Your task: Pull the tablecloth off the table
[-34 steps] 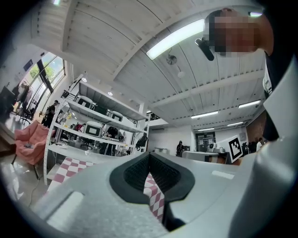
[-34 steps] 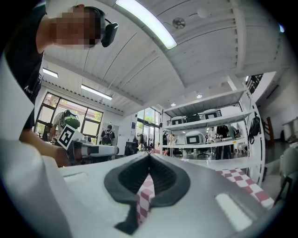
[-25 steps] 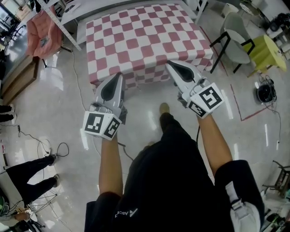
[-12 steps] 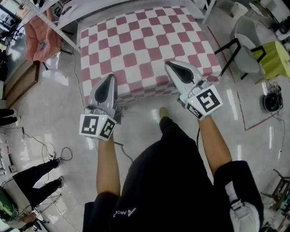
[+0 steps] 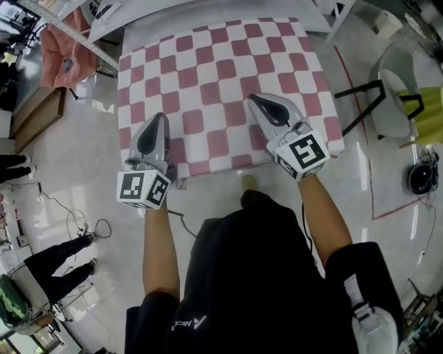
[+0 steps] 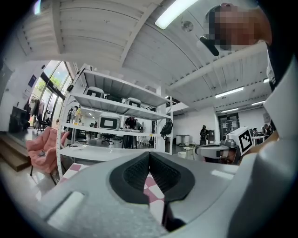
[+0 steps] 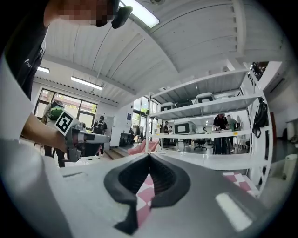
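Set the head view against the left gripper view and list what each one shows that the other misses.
Only the head view: the grey chair and the floor cable. Only the left gripper view: the ceiling lights and the shelved machines. Both: the checked tablecloth, the pink garment, the left gripper, shut on nothing, and the right gripper.

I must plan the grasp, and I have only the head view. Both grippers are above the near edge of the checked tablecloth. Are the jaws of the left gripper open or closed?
Observer: The left gripper view shows the left gripper closed, tips together, nothing pinched. The tablecloth only shows through the gap behind them.
Operator: And the other one?
Observer: The right gripper is closed too, with no cloth between its tips.
Operator: What stands farther back?
Observer: A tall white shelf rack, with people beside it.
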Action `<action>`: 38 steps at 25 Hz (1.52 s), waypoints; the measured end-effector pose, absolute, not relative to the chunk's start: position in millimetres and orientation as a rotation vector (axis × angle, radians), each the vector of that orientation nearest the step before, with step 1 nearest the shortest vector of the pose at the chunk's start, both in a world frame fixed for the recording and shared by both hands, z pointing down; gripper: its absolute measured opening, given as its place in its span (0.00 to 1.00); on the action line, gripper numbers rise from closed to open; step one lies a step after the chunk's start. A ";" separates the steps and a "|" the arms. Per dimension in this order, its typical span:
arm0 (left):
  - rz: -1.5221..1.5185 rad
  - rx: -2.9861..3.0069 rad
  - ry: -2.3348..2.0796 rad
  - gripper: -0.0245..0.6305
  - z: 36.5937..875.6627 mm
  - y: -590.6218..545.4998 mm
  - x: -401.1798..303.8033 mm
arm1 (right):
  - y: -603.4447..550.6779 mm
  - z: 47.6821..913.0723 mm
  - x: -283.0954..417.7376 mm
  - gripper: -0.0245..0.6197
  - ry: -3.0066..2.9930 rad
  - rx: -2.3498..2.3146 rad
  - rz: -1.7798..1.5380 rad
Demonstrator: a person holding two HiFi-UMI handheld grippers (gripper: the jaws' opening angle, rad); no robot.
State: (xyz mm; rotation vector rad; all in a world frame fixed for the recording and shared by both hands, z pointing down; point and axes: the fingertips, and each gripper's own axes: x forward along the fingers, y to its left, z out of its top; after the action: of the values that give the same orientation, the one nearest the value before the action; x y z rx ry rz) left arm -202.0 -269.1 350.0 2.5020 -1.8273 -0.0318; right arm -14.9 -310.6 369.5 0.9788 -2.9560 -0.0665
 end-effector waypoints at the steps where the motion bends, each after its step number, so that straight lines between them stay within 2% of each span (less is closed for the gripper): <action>1: -0.014 2.492 -1.829 0.05 353.4 -278.6 -203.3 | -321.3 373.6 -16.0 0.04 -2.945 0.986 -0.052; 17: 0.191 2.336 -1.774 0.06 428.6 -366.6 -251.8 | -413.2 452.0 -26.4 0.05 -2.661 1.175 0.200; 18: 0.206 2.319 -1.763 0.09 435.0 -370.5 -255.2 | -417.0 458.9 -26.5 0.20 -2.643 1.173 0.232; 20: 0.239 2.284 -1.737 0.21 449.9 -378.5 -260.5 | -424.4 473.0 -25.0 0.26 -2.602 1.171 0.282; 26: 0.384 2.129 -1.695 0.44 501.3 -400.0 -280.1 | -448.3 519.3 -17.5 0.47 -2.427 1.189 0.378; 31: 0.544 1.982 -1.682 0.55 540.7 -406.7 -295.1 | -465.0 551.5 -4.8 0.54 -2.274 1.228 0.463; 38: 0.657 1.831 -1.673 0.61 574.2 -411.9 -311.6 | -483.6 580.1 4.3 0.59 -2.143 1.236 0.534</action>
State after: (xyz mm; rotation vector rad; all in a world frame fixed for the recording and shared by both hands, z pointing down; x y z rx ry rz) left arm -311.6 -411.9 574.2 1.8305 -1.6729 0.6573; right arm 4.3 -483.6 580.1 1.2360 -2.1431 0.5341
